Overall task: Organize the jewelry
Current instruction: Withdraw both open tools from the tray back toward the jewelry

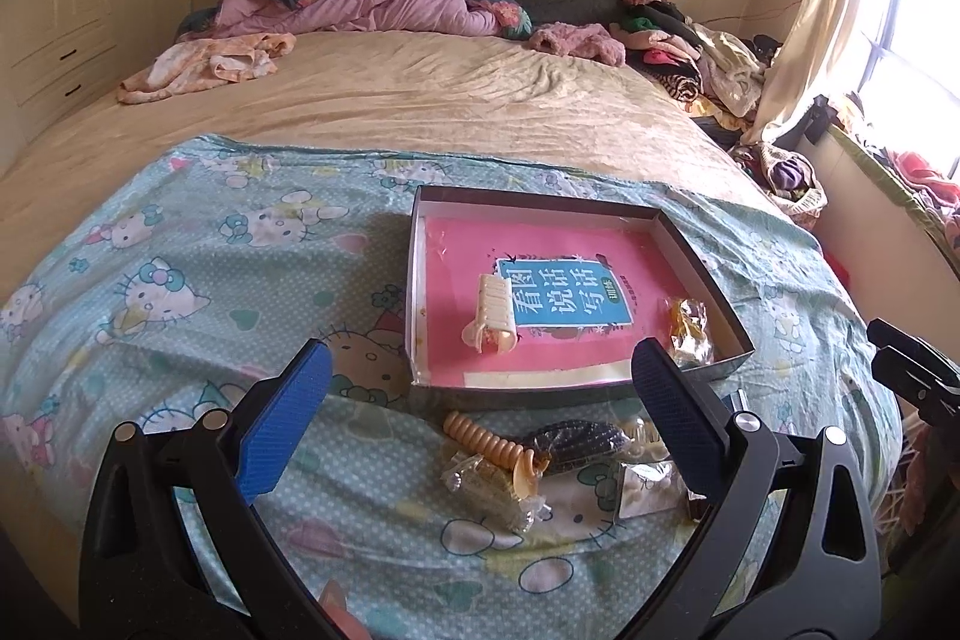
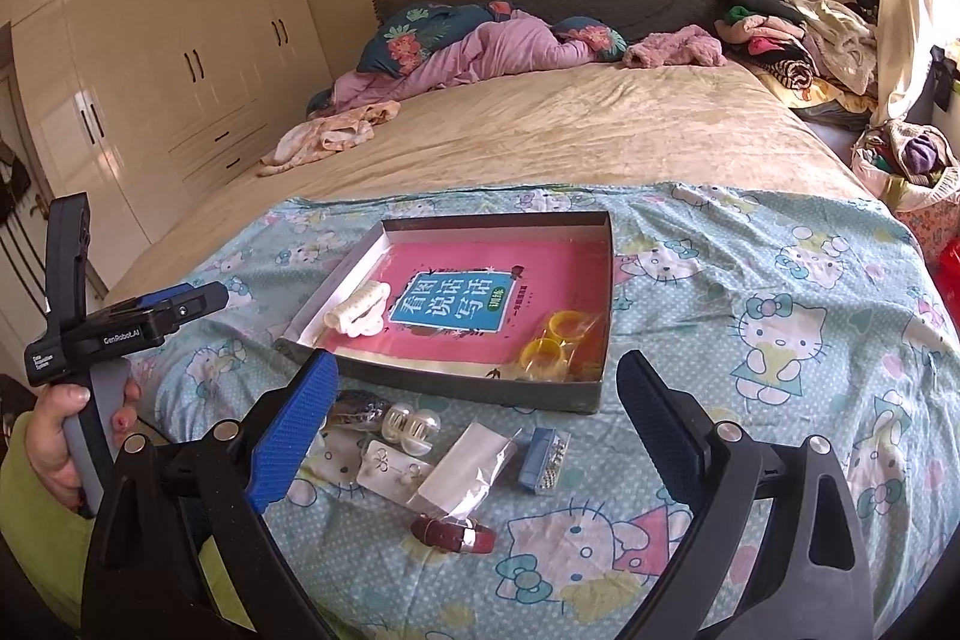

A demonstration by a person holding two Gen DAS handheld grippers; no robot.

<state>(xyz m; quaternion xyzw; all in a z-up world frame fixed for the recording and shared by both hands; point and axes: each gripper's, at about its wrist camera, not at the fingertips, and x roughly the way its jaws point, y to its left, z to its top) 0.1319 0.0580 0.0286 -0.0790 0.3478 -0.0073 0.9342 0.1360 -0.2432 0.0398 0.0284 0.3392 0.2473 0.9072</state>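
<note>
Your right gripper [image 2: 474, 400] gapes wide and empty, nearer the loose jewelry; the brown strap [image 2: 454, 533] lies crosswise just on your side of the box [image 2: 480, 388]; your left gripper [image 1: 480, 382], equally wide, hovers over the coil tie [image 1: 486, 442].

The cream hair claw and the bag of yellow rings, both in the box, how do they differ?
The hair claw is cream and lies loose; the rings are yellow and sealed in a clear bag. The claw lies near the left side of the box, partly over the blue label, while the rings sit in its near right corner. The claw is one piece; the bag holds several rings. Both rest inside the box on the pink book.
</note>
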